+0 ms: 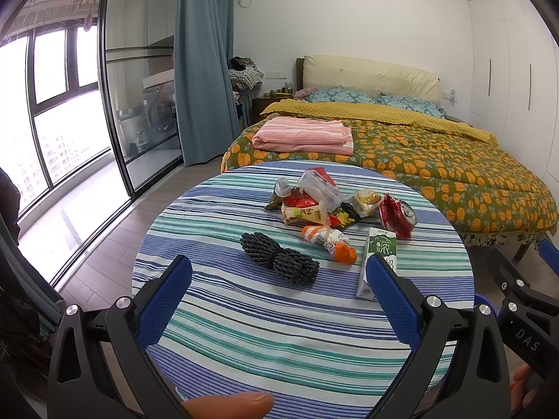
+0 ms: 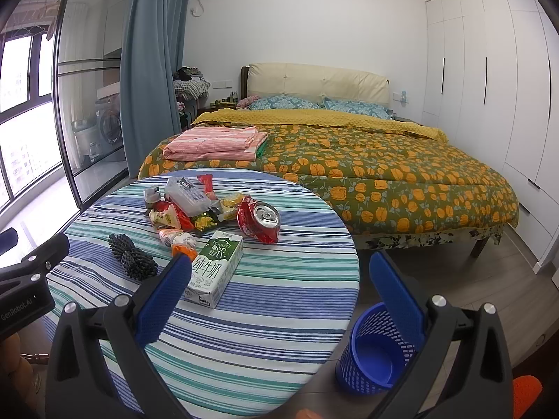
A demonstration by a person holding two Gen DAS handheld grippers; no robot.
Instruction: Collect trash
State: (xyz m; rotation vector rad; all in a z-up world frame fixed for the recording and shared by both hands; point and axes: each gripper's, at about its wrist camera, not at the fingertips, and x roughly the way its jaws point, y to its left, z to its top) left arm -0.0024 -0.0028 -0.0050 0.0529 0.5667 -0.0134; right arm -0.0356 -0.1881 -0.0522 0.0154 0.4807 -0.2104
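Trash lies on a round table with a striped cloth (image 1: 244, 331) (image 2: 279, 314): a green-and-white milk carton (image 1: 379, 255) (image 2: 216, 269), a crushed red can (image 1: 398, 214) (image 2: 260, 221), an orange-and-white wrapper (image 1: 330, 239) (image 2: 178, 241), and a heap of snack wrappers and a clear plastic box (image 1: 314, 199) (image 2: 188, 202). A dark rope bundle (image 1: 279, 256) (image 2: 132, 256) lies nearer. My left gripper (image 1: 279, 270) is open and empty, above the table short of the rope. My right gripper (image 2: 279, 269) is open and empty, near the carton. A blue mesh bin (image 2: 375, 352) stands on the floor right of the table.
A bed with a floral quilt (image 1: 419, 160) (image 2: 384, 164) stands behind the table, folded pink cloth (image 1: 304, 134) on it. White wardrobes (image 2: 489, 87) are at right. Glass sliding doors and a blue curtain (image 1: 199, 63) are at left. The other gripper shows at the right edge (image 1: 524, 300).
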